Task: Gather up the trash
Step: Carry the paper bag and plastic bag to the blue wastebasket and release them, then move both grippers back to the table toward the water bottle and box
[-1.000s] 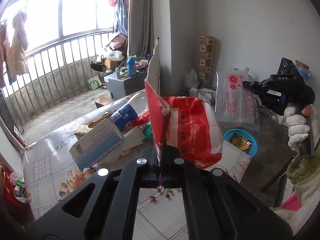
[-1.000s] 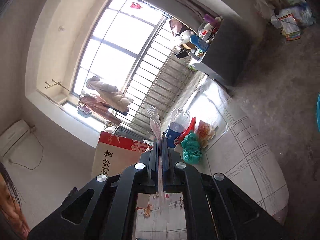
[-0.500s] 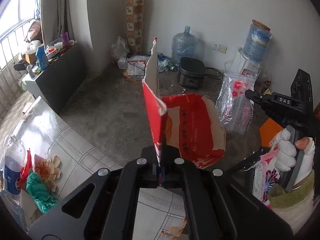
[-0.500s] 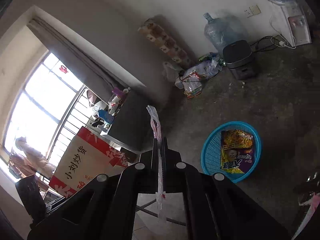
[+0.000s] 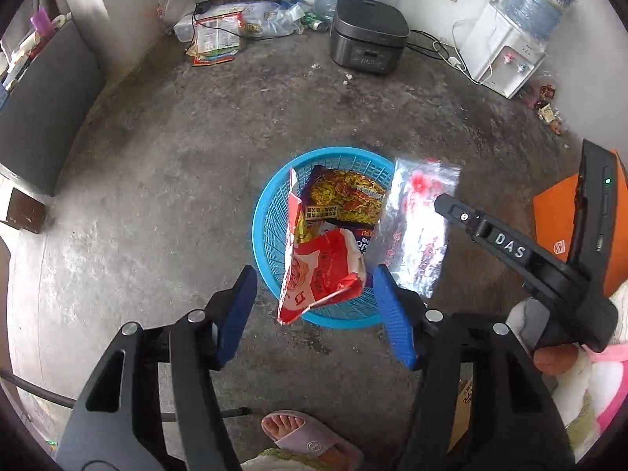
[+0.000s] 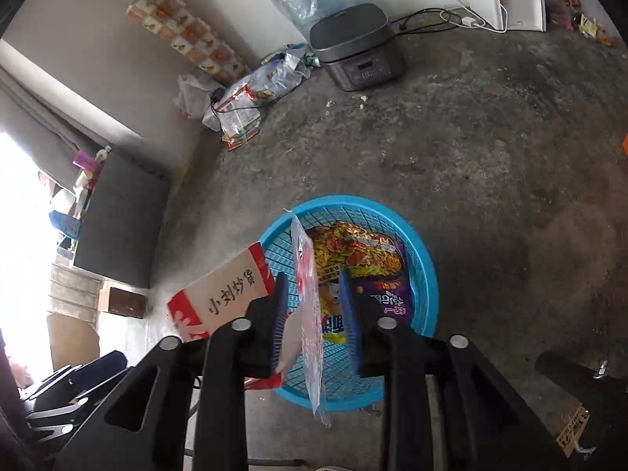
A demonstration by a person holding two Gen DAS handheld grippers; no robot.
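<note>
Left wrist view: my left gripper point(image 5: 314, 312) points steeply down at the floor point(image 5: 165, 165), its jaws having just been opening and now standing well apart; the red snack bag point(image 5: 320, 271) hangs between the blue pads, touching neither, directly over the near rim of the blue basket point(image 5: 267, 231). Beyond the jaws, a yellow-and-purple noodle packet point(image 5: 345, 196) lies flat in the basket. To the right of the jaws, my right gripper point(image 5: 447, 204) reaches in from the right edge, with the clear plastic bag point(image 5: 416, 231), printed with red marks, hanging blurred below it over the basket's right rim. A slippered foot point(image 5: 302, 429) shows below the jaws. Right wrist view: my right gripper point(image 6: 316, 320) also points down, its jaws having just been opening and now parted; the clear plastic bag point(image 6: 310, 314) hangs edge-on between the pads, free of the right pad, though I cannot tell whether it still brushes the left one. The blue basket point(image 6: 426, 274) sits straight beyond the jaws, holding the noodle packet point(image 6: 365, 259). Left of the jaws, the red snack bag point(image 6: 227, 294) shows its pale face with dark characters over the basket's left rim.
</note>
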